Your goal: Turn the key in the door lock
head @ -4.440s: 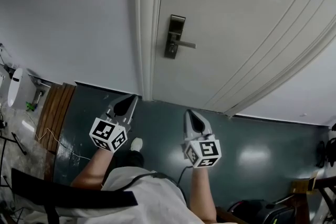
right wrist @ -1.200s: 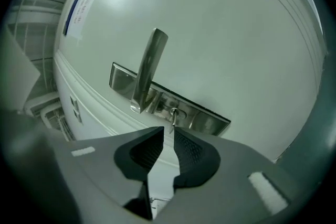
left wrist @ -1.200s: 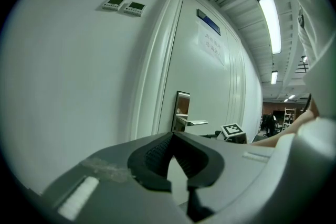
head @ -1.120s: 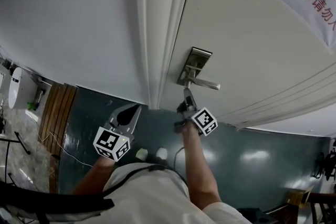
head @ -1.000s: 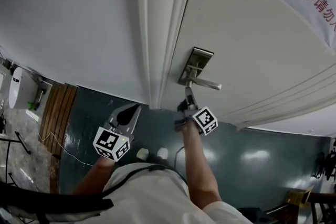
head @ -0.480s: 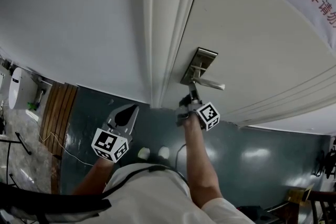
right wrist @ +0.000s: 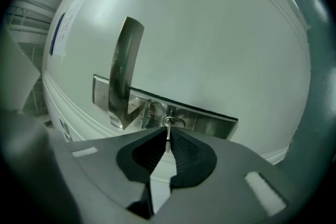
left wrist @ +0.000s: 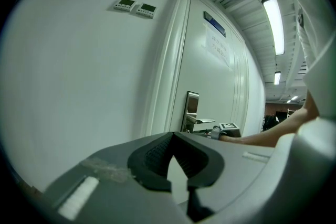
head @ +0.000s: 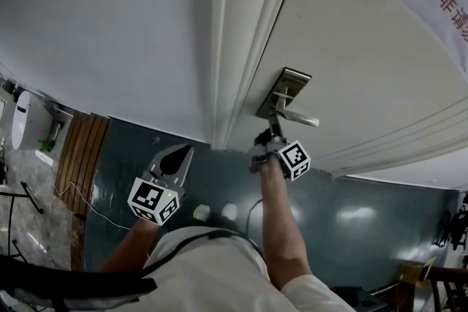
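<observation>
The key (right wrist: pixel 167 136) stuck straight out of the lock plate (right wrist: pixel 210 119) on the door (head: pixel 351 47), below the handle (head: pixel 300 119), its flat crosswise to the plate. The right claw (right wrist: pixel 167 132), on an outstretched arm (head: pixel 281 223), had just closed on the key. The left claw (head: pixel 172 159) hung back, jaws together.

Our right arm (head: pixel 281 230) is stretched forward to the lock (head: pixel 282 91). The right gripper (head: pixel 271 138) is just below the lock and points at it. Its jaws have just been closing, and now the pads press on the key (right wrist: pixel 167 132), which shows edge-on between them. Our left arm (head: pixel 130 248) is bent and kept low, well to the left of the lock. The left gripper (head: pixel 183 151) points forward, with its jaws together and nothing between them.
</observation>
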Motion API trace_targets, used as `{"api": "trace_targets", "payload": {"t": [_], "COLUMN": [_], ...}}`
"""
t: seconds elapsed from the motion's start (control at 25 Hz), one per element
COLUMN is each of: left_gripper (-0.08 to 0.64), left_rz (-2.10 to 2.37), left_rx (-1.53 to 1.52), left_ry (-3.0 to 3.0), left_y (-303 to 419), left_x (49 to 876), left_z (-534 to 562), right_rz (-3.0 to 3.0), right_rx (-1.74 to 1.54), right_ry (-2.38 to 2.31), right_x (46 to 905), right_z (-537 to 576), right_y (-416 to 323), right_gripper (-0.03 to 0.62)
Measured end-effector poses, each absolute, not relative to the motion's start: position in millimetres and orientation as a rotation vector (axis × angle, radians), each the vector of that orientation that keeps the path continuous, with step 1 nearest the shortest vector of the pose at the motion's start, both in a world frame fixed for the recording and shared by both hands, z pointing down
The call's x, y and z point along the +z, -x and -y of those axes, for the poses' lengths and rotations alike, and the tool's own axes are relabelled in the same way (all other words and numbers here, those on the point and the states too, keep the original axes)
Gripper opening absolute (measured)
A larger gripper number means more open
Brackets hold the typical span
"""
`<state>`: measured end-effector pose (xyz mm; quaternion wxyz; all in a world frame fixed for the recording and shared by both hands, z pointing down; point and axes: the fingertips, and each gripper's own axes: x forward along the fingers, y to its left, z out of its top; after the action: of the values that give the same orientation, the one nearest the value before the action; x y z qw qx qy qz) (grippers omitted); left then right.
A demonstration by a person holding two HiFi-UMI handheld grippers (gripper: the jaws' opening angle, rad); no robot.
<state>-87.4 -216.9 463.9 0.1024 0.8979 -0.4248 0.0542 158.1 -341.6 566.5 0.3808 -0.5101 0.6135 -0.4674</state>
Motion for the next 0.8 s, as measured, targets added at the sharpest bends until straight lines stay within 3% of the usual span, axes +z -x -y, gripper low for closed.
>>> {"api": "trace_targets", "payload": {"t": [0.8], "left_gripper": [0.005], "left_rz": [1.215], "left_rx": [0.146], "left_ry": [-2.677], "left_y": [97.0], "left_x": [461.9], "left_z": [209.6], "right_rz": [-1.986], "right_rx": [-0.955], "right_ry": [1.901], "right_x": [559.6], "right_z": [342.7], "right_y": [-151.3], "right_gripper": [0.034]}}
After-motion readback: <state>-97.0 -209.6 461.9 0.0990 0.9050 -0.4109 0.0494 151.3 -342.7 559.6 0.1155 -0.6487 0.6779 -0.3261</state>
